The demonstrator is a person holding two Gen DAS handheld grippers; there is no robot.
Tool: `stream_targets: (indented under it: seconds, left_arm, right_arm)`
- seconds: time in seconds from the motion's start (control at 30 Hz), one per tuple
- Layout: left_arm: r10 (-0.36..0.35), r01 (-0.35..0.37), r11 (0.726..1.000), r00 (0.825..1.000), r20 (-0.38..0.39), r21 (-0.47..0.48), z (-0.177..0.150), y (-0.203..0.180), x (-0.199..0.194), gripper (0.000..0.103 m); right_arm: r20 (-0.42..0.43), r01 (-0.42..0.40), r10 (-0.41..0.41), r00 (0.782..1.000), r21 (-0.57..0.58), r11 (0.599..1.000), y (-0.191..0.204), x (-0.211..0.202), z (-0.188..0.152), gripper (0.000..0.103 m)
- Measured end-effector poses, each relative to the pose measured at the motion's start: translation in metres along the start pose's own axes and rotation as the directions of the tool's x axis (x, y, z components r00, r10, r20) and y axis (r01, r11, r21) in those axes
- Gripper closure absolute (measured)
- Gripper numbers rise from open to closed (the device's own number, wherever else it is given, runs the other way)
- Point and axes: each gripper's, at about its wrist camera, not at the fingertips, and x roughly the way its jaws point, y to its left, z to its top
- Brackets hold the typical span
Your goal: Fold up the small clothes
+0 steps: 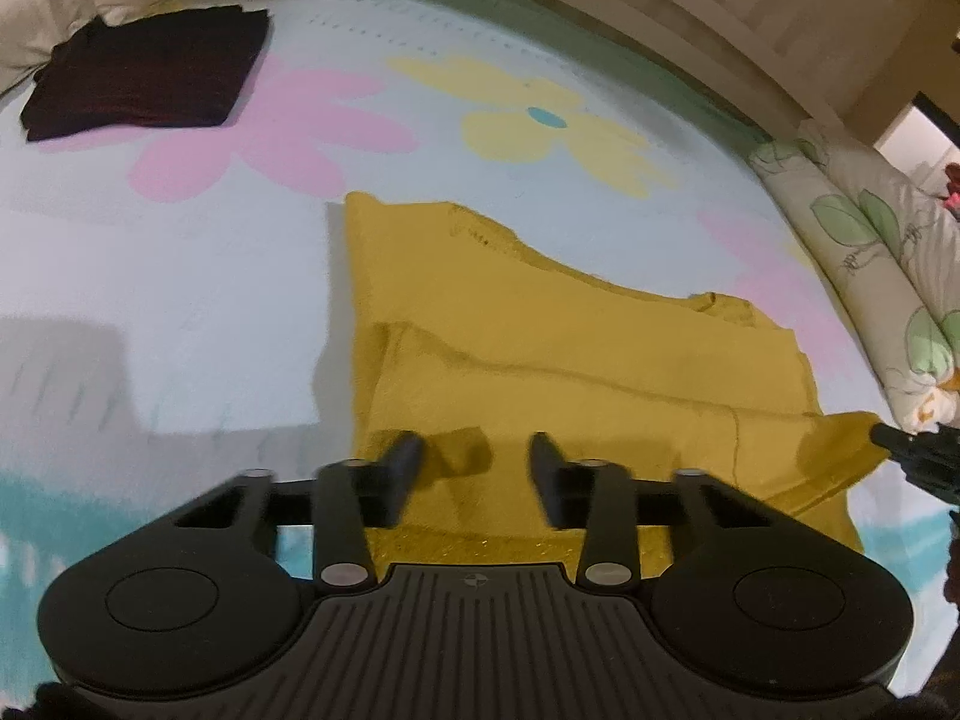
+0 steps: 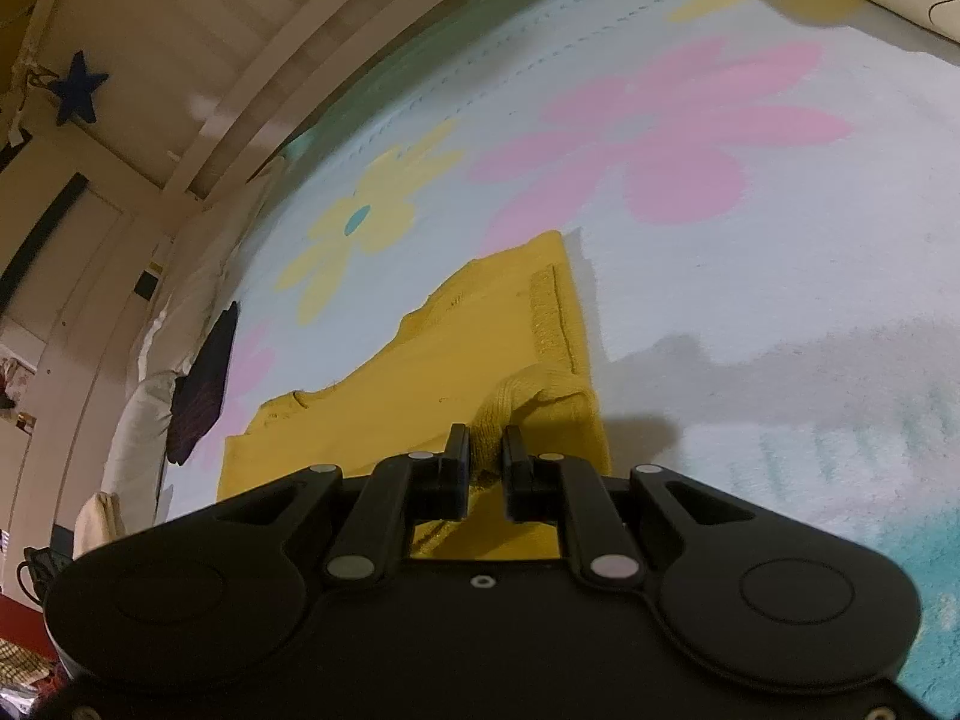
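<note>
A mustard-yellow garment (image 1: 540, 324) lies partly folded on a pale blue flowered blanket (image 1: 180, 276). My left gripper (image 1: 474, 456) is open and empty, hovering just above the garment's near edge. My right gripper (image 2: 485, 456) is shut on a bunched fold of the yellow garment (image 2: 420, 372) at its near right corner. The right gripper's tip also shows in the left wrist view (image 1: 900, 441), holding the garment's right corner.
A folded dark maroon cloth (image 1: 150, 78) lies at the blanket's far left; it also shows in the right wrist view (image 2: 204, 384). A leaf-print pillow (image 1: 870, 276) lines the right side. A wooden bed rail (image 1: 690, 30) runs along the far edge.
</note>
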Motion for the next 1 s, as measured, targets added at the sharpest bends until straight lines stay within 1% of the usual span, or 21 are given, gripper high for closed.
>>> stream_targets:
  seconds: [0.03, 0.2, 0.3, 0.37, 0.4, 0.43, 0.47, 0.5, 0.53, 0.63, 0.7, 0.8, 0.87, 0.93, 1.0]
  left_arm:
    - [0.003, -0.003, 1.000, 1.000, 0.001, 0.003, 0.000, -0.001, 0.000, 0.079]
    - [0.006, -0.005, 1.000, 1.000, 0.022, -0.029, 0.003, 0.002, -0.002, 0.080]
    - [0.012, -0.011, 0.999, 1.000, 0.024, -0.043, 0.003, 0.006, -0.003, 0.080]
    - [0.001, 0.001, 0.998, 1.000, 0.016, -0.069, 0.003, 0.011, -0.003, 0.079]
    - [-0.007, 0.007, 0.995, 1.000, 0.004, -0.096, 0.002, 0.015, -0.003, 0.072]
    - [-0.025, 0.023, 0.992, 1.000, -0.016, -0.124, 0.000, 0.019, -0.002, 0.053]
    - [-0.043, 0.037, 0.989, 0.998, -0.035, -0.140, -0.002, 0.023, -0.001, 0.041]
    - [-0.054, 0.044, 0.988, 0.997, -0.061, -0.151, -0.005, 0.027, 0.000, 0.020]
    - [-0.052, 0.040, 0.987, 0.996, -0.077, -0.153, -0.007, 0.029, 0.000, 0.018]
    - [-0.042, 0.029, 0.988, 0.996, -0.083, -0.151, -0.013, 0.032, -0.008, 0.018]
    - [-0.054, 0.039, 0.984, 0.995, -0.084, -0.172, -0.015, 0.034, -0.015, 0.018]
    - [-0.120, 0.098, 0.967, 0.990, -0.080, -0.237, -0.020, 0.037, -0.021, 0.018]
    - [-0.175, 0.144, 0.944, 0.981, -0.081, -0.295, -0.023, 0.038, -0.020, 0.018]
    - [-0.209, 0.172, 0.932, 0.974, -0.085, -0.320, -0.025, 0.036, -0.015, 0.018]
    - [-0.220, 0.180, 0.930, 0.971, -0.092, -0.319, -0.025, 0.032, -0.009, 0.018]
  right_arm:
    - [0.001, -0.002, 0.002, 1.000, 0.001, 1.000, 0.000, 0.000, 0.000, 0.084]
    - [0.011, -0.017, 0.017, 1.000, 0.007, 1.000, 0.000, 0.000, 0.002, 0.084]
    - [0.014, -0.025, 0.025, 1.000, 0.009, 1.000, 0.000, 0.000, 0.003, 0.084]
    - [0.015, -0.028, 0.028, 1.000, 0.010, 1.000, 0.000, 0.000, 0.004, 0.084]
    - [0.012, -0.031, 0.031, 0.999, 0.011, 0.999, -0.001, 0.000, 0.004, 0.084]
    - [0.012, -0.031, 0.031, 0.999, 0.010, 0.999, -0.001, 0.000, 0.004, 0.084]
    - [0.013, -0.031, 0.031, 0.999, 0.010, 0.999, -0.001, 0.000, 0.004, 0.084]
    - [0.012, -0.033, 0.033, 0.999, 0.012, 0.999, -0.001, -0.001, 0.004, 0.084]
    - [0.012, -0.035, 0.035, 0.999, 0.014, 0.999, -0.002, -0.001, 0.004, 0.084]
    - [0.013, -0.034, 0.034, 0.999, 0.014, 0.999, -0.002, -0.002, 0.005, 0.083]
    - [0.017, -0.039, 0.039, 0.999, 0.019, 0.999, -0.003, -0.003, 0.005, 0.083]
    - [0.025, -0.047, 0.046, 0.999, 0.020, 0.999, -0.003, -0.005, 0.007, 0.083]
    - [0.028, -0.050, 0.049, 0.998, 0.020, 0.999, -0.004, -0.006, 0.008, 0.083]
    - [0.028, -0.049, 0.048, 0.998, 0.021, 0.999, -0.004, -0.007, 0.008, 0.083]
    - [0.028, -0.050, 0.050, 0.998, 0.025, 0.998, -0.005, -0.007, 0.007, 0.083]
